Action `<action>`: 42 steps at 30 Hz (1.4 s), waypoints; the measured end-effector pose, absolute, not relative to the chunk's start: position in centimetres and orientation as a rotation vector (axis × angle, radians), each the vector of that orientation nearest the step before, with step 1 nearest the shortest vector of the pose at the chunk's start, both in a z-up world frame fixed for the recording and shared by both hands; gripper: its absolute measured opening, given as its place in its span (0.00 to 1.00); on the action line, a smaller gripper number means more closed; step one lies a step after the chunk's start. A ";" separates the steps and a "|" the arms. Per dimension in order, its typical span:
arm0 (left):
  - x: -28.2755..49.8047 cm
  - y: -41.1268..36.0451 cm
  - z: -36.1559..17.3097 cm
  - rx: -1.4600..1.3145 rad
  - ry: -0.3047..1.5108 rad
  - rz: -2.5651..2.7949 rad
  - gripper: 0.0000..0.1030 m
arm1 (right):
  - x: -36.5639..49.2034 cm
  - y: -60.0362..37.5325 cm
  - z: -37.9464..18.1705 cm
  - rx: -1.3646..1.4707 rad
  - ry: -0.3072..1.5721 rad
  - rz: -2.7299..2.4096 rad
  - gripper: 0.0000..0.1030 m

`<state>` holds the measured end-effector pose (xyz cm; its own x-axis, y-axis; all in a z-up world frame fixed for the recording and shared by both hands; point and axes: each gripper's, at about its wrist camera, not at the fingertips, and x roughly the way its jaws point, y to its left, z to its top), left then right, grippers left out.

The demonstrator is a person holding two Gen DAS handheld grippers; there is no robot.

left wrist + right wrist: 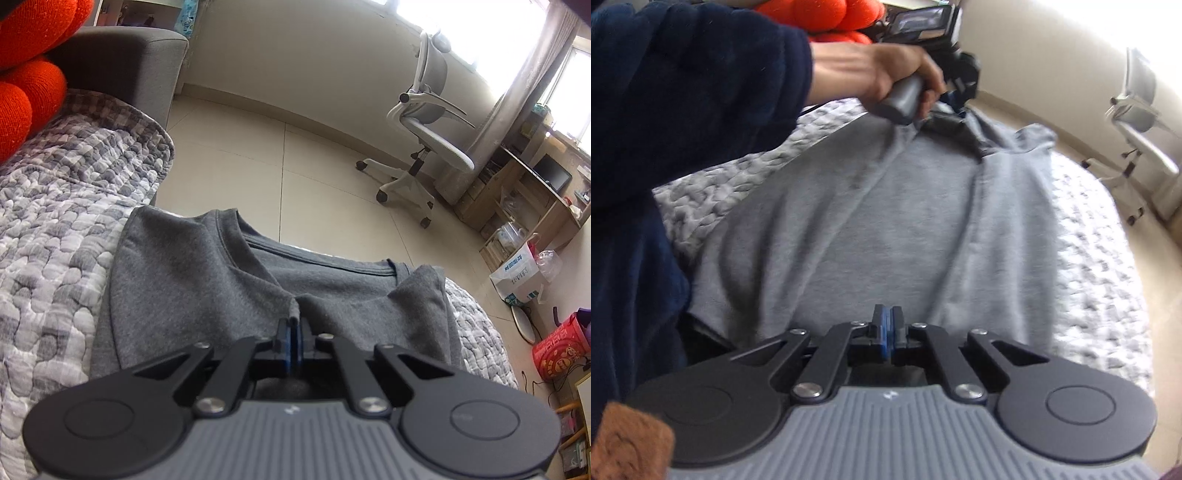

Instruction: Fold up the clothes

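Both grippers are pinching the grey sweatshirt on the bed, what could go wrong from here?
1. The left gripper pinches only a thin ridge of the grey sweatshirt, which may slip out.
2. The collar hangs near the edge of the quilted bedspread; a pull could drag it off.

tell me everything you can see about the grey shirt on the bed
The grey shirt is a plain, soft-looking knit top with a ribbed round collar. It lies spread on the grey-and-white quilt, collar toward the bed's edge, with creases running along its length. Near the collar the left claw is shut on a pinched ridge of fabric. The right claw is closed at the hem end.
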<state>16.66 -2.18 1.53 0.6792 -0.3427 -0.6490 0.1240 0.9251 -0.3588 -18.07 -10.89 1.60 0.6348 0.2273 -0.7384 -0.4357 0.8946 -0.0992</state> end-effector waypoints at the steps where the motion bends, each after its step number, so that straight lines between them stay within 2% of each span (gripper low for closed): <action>1: 16.7 -2.2 1.6 -0.301 0.782 -0.270 0.03 | -18.1 -11.2 1.7 -0.252 0.796 0.393 0.11; 5: 16.5 -2.1 1.6 -0.306 0.796 -0.277 0.03 | -17.7 -14.8 2.8 -0.040 0.791 0.342 0.12; 8: 16.6 -2.1 1.5 -0.325 0.816 -0.278 0.03 | -16.8 -16.8 2.7 0.009 0.824 0.274 0.14; 11: 16.6 -1.8 1.3 -0.374 0.832 -0.297 0.18 | -16.9 -17.0 2.2 0.030 0.852 0.287 0.14; 13: 16.4 -1.8 1.5 -0.377 0.827 -0.314 0.34 | -16.9 -16.6 1.7 0.020 0.863 0.291 0.14; 18: 15.6 -3.2 1.9 -0.271 0.817 -0.329 0.40 | -17.0 -15.9 1.7 0.003 0.862 0.281 0.14; 20: 15.5 -3.6 2.0 -0.241 0.813 -0.324 0.40 | -16.7 -15.9 1.7 -0.005 0.856 0.273 0.20; 23: 15.3 -4.0 2.0 -0.214 0.805 -0.317 0.38 | -17.0 -15.5 1.3 -0.037 0.843 0.279 0.21; 25: 15.2 -4.5 1.9 -0.172 0.798 -0.311 0.13 | -17.0 -15.4 1.3 -0.051 0.836 0.275 0.08; 27: 15.1 -4.7 2.1 -0.155 0.788 -0.312 0.09 | -17.0 -15.6 1.5 -0.040 0.830 0.267 0.01; 33: 15.0 -4.0 3.7 -0.226 0.724 -0.351 0.08 | -17.3 -15.0 2.8 -0.061 0.783 0.266 0.01; 37: 15.8 -3.3 2.7 -0.292 0.734 -0.335 0.08 | -16.8 -14.7 1.8 -0.072 0.805 0.259 0.01; 42: 15.9 -3.0 2.1 -0.336 0.727 -0.317 0.08 | -17.2 -14.6 2.7 -0.045 0.732 0.291 0.01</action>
